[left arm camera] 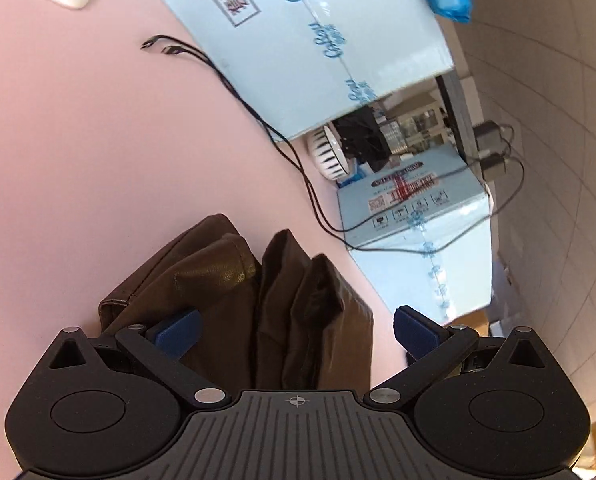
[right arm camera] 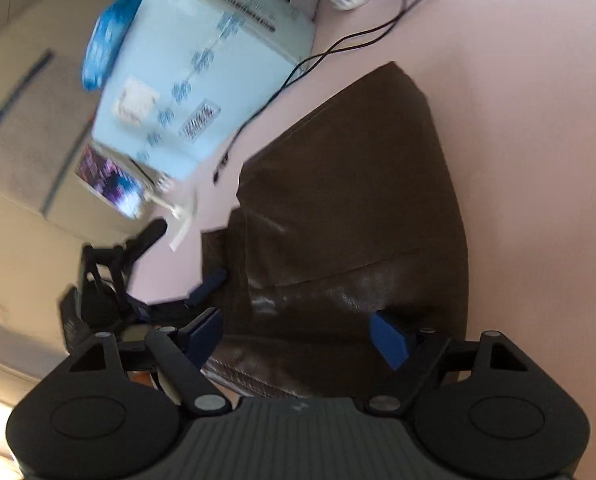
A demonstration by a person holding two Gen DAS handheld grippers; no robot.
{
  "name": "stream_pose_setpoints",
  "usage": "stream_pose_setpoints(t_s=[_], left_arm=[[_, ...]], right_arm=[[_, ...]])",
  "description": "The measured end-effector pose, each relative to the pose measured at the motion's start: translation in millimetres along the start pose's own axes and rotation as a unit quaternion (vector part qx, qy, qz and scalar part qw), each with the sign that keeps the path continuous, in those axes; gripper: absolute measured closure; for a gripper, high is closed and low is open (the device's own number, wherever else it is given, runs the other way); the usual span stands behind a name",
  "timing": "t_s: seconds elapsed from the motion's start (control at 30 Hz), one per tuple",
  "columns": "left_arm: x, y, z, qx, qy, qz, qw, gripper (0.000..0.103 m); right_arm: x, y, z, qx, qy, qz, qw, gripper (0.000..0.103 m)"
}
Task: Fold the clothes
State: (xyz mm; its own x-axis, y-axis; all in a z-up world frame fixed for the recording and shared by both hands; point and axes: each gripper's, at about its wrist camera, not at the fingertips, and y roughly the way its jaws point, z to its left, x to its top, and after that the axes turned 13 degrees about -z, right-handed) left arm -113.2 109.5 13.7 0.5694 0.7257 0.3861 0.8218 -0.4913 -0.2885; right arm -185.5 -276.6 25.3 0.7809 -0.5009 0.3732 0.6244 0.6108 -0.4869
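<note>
Blue pads (left arm camera: 178, 330) on the left gripper (left arm camera: 296, 330) stand wide apart, released, with the brown garment (left arm camera: 258, 300) bunched below and between them, nothing pinched. Over on the right gripper (right arm camera: 298, 336), the fingers (right arm camera: 390, 340) are spread too, hovering above the same brown garment (right arm camera: 350, 220) with no grip on it. From the right wrist view the cloth looks leathery and shiny, folded into a long slab whose long axis runs away from the camera, narrowing toward the far end. The left gripper (right arm camera: 208, 284) shows at its near left edge. It all lies on a pale pink bench (left arm camera: 78, 140). Black cables (left arm camera: 258, 120) trail across the bench toward light blue cardboard boxes (left arm camera: 318, 40). A white ribbed bowl (left arm camera: 328, 154) sits between the boxes, and a tiled wall (left arm camera: 558, 160) stands behind.
</note>
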Motion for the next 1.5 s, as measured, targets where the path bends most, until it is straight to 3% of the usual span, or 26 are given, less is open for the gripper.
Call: stream_pose_setpoints(t_s=[0.1, 0.2, 0.27, 0.33, 0.37, 0.43, 0.53, 0.63, 0.77, 0.83, 0.93, 1.0, 1.03, 1.1, 1.17, 1.23, 1.37, 1.5], left_arm=[[-0.9, -14.2, -11.1, 0.012, 0.002, -0.039, 0.9992, 0.000], [-4.9, -27.2, -36.8, -0.012, 0.034, -0.063, 0.9974, 0.000], [-10.8, -35.9, -50.1, -0.054, 0.037, -0.047, 0.9968, 0.000], [-19.5, -32.4, -57.5, -0.105, 0.012, -0.009, 0.9944, 0.000], [-24.4, -25.9, -60.6, -0.129, -0.003, 0.015, 0.9916, 0.000], [-34.9, -8.5, -65.1, -0.152, -0.017, 0.059, 0.9864, 0.000], [-53.0, 15.2, -63.5, -0.120, -0.006, 0.091, 0.9885, 0.000], [-70.2, 38.1, -45.8, -0.067, 0.001, 0.102, 0.9926, 0.000], [-65.1, 30.9, -45.5, -0.072, -0.003, 0.093, 0.9931, 0.000], [-54.4, 25.5, -58.4, -0.083, 0.017, 0.073, 0.9937, 0.000], [-44.2, 24.9, -80.0, -0.092, 0.061, 0.022, 0.9936, 0.000], [-42.6, 40.8, -88.8, -0.084, 0.095, 0.008, 0.9919, 0.000], [-41.8, 56.7, -88.5, -0.064, 0.107, 0.010, 0.9922, 0.000], [-39.9, 88.6, -77.9, -0.016, 0.104, 0.029, 0.9941, 0.000], [-38.8, 114.5, -65.2, 0.007, 0.091, 0.059, 0.9941, 0.000], [-36.6, 120.9, -61.6, -0.007, 0.088, 0.059, 0.9943, 0.000], [-32.0, 130.0, -65.5, 0.002, 0.090, 0.082, 0.9926, 0.000], [-23.6, 116.5, -72.6, -0.007, 0.072, 0.084, 0.9938, 0.000]], right_arm=[[-4.2, -9.6, -5.9, 0.025, 0.002, -0.013, 1.000, 0.021], [-12.9, -25.3, 3.0, 0.061, -0.032, -0.039, 0.997, 0.016], [-23.5, -40.6, 9.3, 0.117, -0.058, -0.048, 0.990, 0.015], [-33.0, -43.8, 8.3, 0.156, -0.054, -0.022, 0.986, 0.014], [-37.1, -41.8, 7.1, 0.162, -0.050, -0.010, 0.985, 0.014], [-49.6, -31.5, 0.2, 0.133, -0.056, -0.005, 0.989, 0.016], [-72.6, -30.5, 3.6, 0.111, -0.126, -0.037, 0.985, 0.015], [-82.4, -34.6, 3.5, 0.119, -0.135, -0.055, 0.982, 0.015], [-71.8, -50.7, -12.9, 0.176, -0.088, -0.079, 0.977, 0.014], [-67.5, -68.3, -19.3, 0.208, -0.098, -0.132, 0.964, 0.011], [-68.4, -69.6, -30.2, 0.192, -0.115, -0.165, 0.960, 0.009], [-69.5, -55.9, -39.6, 0.173, -0.102, -0.154, 0.968, 0.010], [-72.0, -52.7, -45.2, 0.189, -0.096, -0.157, 0.965, 0.010], [-74.1, -52.4, -48.3, 0.197, -0.103, -0.161, 0.962, 0.011], [-74.0, -51.2, -50.6, 0.205, -0.116, -0.158, 0.959, 0.012], [-71.7, -48.0, -50.7, 0.208, -0.119, -0.155, 0.959, 0.013], [-68.0, -48.1, -53.9, 0.217, -0.110, -0.147, 0.959, 0.013], [-71.3, -53.6, -58.8, 0.225, -0.105, -0.147, 0.958, 0.013]])
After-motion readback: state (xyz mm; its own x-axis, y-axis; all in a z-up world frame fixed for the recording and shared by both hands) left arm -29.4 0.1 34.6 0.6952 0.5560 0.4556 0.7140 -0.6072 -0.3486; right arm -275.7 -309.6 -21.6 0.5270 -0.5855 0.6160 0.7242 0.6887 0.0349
